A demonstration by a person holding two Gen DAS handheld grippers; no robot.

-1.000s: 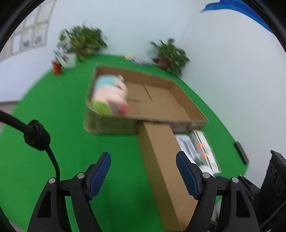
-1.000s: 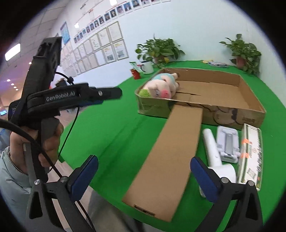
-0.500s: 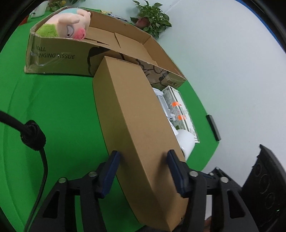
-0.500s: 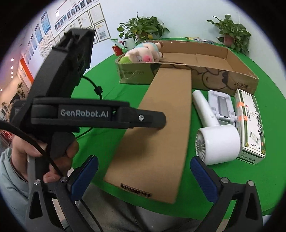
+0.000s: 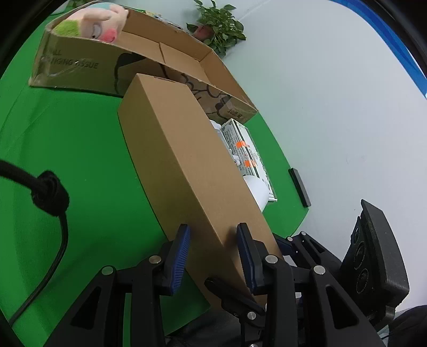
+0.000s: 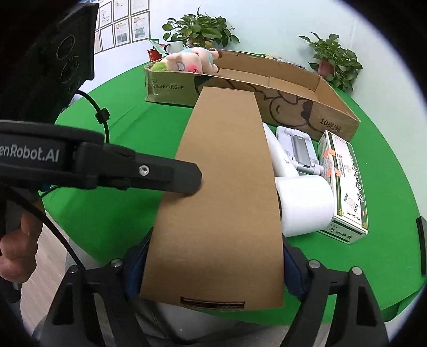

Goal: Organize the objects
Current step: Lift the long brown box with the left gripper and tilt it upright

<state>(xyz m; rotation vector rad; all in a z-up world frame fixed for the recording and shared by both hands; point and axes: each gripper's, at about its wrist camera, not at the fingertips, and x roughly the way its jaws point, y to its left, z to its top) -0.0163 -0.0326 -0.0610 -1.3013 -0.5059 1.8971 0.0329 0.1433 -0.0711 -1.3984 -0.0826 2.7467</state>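
Only 1 plush toy (image 6: 186,62) in the tray box (image 6: 291,80); left gripper (image 5: 213,256) and right gripper (image 6: 212,269) have just been closing, long carton (image 6: 224,186) between the jaws, grip unconfirmed; 3 items beside the carton still out.

Pale wall (image 6: 267,24); framed certificates (image 6: 122,26)

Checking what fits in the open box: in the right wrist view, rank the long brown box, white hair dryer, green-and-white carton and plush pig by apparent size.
1. long brown box, though it lies nearest the camera
2. white hair dryer and green-and-white carton: too alike
3. plush pig, farthest away, so unsure
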